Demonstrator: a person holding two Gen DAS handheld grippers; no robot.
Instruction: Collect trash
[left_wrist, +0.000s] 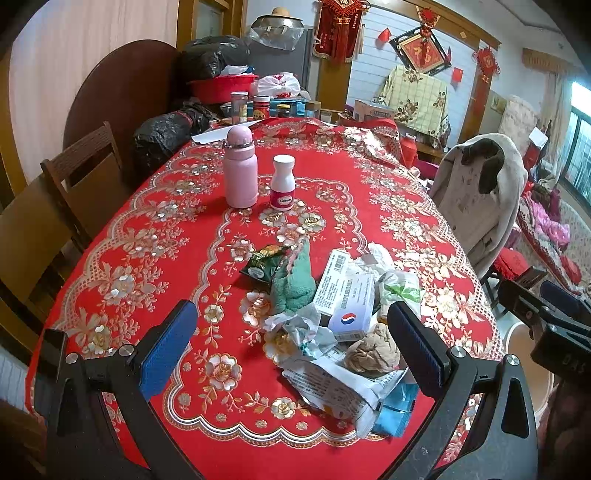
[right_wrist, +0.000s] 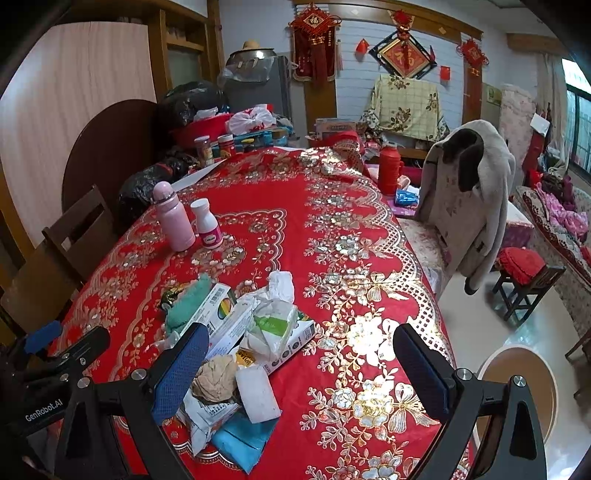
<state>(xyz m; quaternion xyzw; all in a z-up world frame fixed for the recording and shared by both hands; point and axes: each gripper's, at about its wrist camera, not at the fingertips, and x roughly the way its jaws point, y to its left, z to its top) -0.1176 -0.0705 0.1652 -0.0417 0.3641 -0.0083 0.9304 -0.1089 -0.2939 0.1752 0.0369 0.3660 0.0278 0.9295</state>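
Observation:
A trash pile lies on the red floral tablecloth (left_wrist: 147, 229): a crumpled brown paper ball (left_wrist: 373, 356), white medicine boxes (left_wrist: 351, 295), crumpled wrappers (left_wrist: 306, 328), a dark snack packet (left_wrist: 264, 264), a green cloth (left_wrist: 295, 280) and a blue packet (left_wrist: 395, 410). My left gripper (left_wrist: 293, 350) is open above the near part of the pile, holding nothing. My right gripper (right_wrist: 301, 369) is open over the tablecloth (right_wrist: 351, 258), the pile's brown ball (right_wrist: 216, 378) and boxes (right_wrist: 280, 343) by its left finger. A round white bin (right_wrist: 517, 391) stands on the floor right of the table.
A pink flask (left_wrist: 240, 171) and a white pill bottle (left_wrist: 282, 182) stand mid-table. Jars, bags and a red basin crowd the far end. Wooden chairs (left_wrist: 74, 206) stand at the left. A coat-draped chair (right_wrist: 469, 199) and a stool (right_wrist: 524, 280) stand at the right.

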